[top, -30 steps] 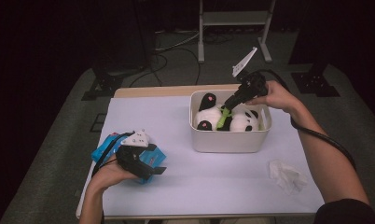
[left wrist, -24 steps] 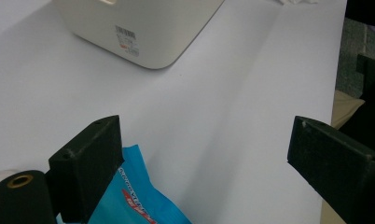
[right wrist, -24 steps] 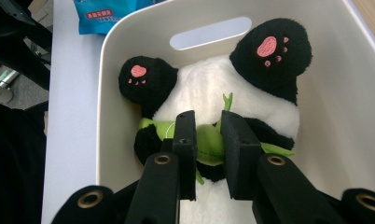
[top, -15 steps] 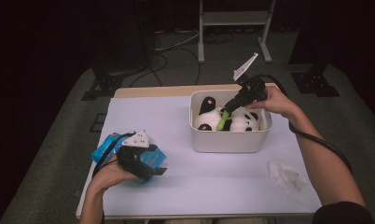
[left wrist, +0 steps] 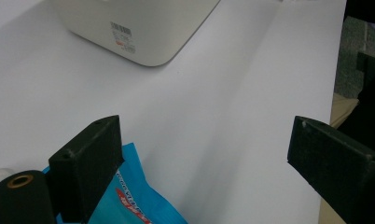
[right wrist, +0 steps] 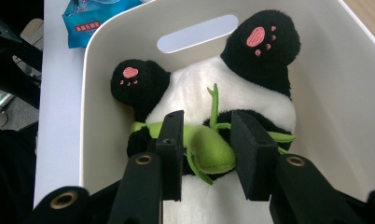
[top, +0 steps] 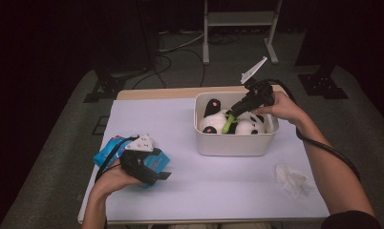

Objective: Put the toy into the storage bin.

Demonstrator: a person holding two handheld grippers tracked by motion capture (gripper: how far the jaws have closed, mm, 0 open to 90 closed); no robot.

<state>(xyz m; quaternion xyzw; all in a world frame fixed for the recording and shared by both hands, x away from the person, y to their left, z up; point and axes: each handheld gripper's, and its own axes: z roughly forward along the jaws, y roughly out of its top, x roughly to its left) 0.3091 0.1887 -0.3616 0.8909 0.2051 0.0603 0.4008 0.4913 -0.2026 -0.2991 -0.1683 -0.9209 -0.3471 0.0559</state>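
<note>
A blue snack packet [top: 114,151] is seen lying at the near left of the white tabletop [top: 180,186]. A crumpled white tissue [top: 290,175] is found at the near right, well apart from the packet. Beyond the far edge, a metal stand [top: 238,24] and black cables [top: 180,47] are seen on the grey floor [top: 61,138].

High view: above, looking forward and down over whole table [top: 180,200]. Tool views: close, low; right into white bin [right wrist: 353,93], left across table toward it.
</note>
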